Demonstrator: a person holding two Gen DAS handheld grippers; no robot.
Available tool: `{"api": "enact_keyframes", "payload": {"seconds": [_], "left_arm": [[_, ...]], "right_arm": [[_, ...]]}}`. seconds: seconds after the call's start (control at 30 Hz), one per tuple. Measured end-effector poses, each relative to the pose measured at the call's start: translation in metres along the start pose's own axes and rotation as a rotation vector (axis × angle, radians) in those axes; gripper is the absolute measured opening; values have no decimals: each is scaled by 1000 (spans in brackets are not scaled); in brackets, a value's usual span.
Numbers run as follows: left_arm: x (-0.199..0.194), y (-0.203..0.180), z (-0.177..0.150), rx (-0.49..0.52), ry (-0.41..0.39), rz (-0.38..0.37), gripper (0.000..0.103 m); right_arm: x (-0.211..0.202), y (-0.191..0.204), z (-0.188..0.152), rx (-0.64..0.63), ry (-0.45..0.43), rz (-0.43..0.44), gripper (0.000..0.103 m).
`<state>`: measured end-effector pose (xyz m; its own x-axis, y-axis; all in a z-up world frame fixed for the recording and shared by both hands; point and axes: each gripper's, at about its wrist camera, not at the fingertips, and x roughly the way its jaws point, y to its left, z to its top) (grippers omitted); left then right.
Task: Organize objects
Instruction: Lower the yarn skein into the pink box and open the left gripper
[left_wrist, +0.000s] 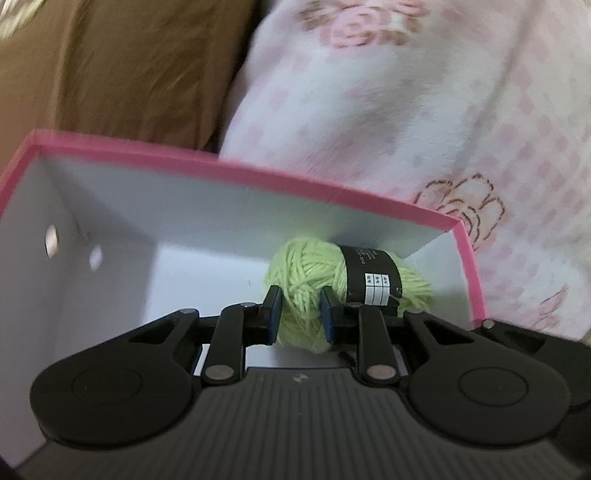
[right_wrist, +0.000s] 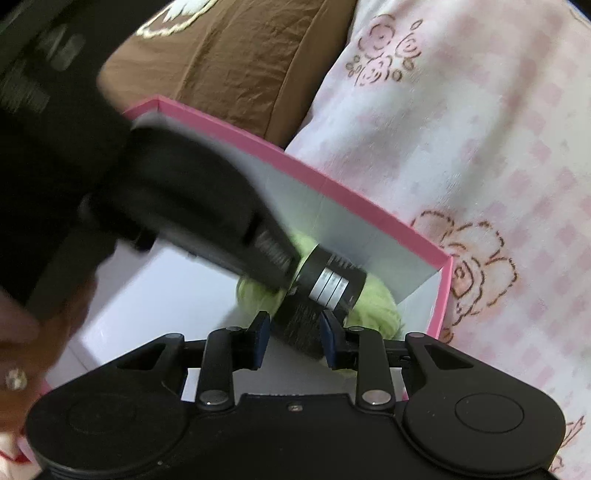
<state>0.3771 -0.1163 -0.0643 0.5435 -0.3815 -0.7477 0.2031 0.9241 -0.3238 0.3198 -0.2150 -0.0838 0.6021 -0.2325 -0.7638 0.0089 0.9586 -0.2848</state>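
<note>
Black linkage arms of the left gripper fill the near foreground, its blue pads pinching the loose end of a light-green yarn skein. That skein, wrapped in a black paper band, lies inside a pink-rimmed cardboard box with a white interior, close to the far wall and towards the right corner.

In the right wrist view the right gripper is clamped on the banded middle of the same skein, so both tongs are closed narrowly on it, neither showing any spare gap beside the yarn. The left gripper's body crosses that view as a dark blur, and part of the person's hand shows at the lower left.

Done well, this step means moving both grips together so the soft skein is not stretched or unwound, and clearing the box wall without snagging the band. Outside the box lie a brown cloth and a pink floral blanket.
</note>
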Motion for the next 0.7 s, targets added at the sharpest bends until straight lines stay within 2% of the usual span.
{"api": "enact_keyframes", "payload": {"seconds": [0.07, 0.17, 0.23, 0.3, 0.47, 0.57, 0.63, 0.7], "left_arm": [[0, 0, 1, -27, 14, -3, 21], [-8, 5, -1, -73, 8, -29, 21], [-14, 8, -5, -82, 26, -45, 25], [-21, 10, -9, -80, 36, -62, 26], [-40, 10, -19, -44, 36, -96, 32], [-41, -2, -22, 6, 44, -77, 33], [-45, -6, -23, 29, 45, -71, 33], [-51, -7, -23, 44, 43, -68, 34]], "right_arm": [[8, -3, 1, 42, 2, -44, 27], [7, -6, 1, 86, -21, -50, 27], [2, -9, -1, 111, -24, -24, 28], [-9, -14, -6, 158, -37, 21, 34], [-20, -19, -17, 214, -31, 85, 36], [-27, -24, -27, 231, -24, 103, 37], [-41, -23, -29, 220, -15, 89, 37], [-33, -20, -19, 227, -5, 80, 38]]}}
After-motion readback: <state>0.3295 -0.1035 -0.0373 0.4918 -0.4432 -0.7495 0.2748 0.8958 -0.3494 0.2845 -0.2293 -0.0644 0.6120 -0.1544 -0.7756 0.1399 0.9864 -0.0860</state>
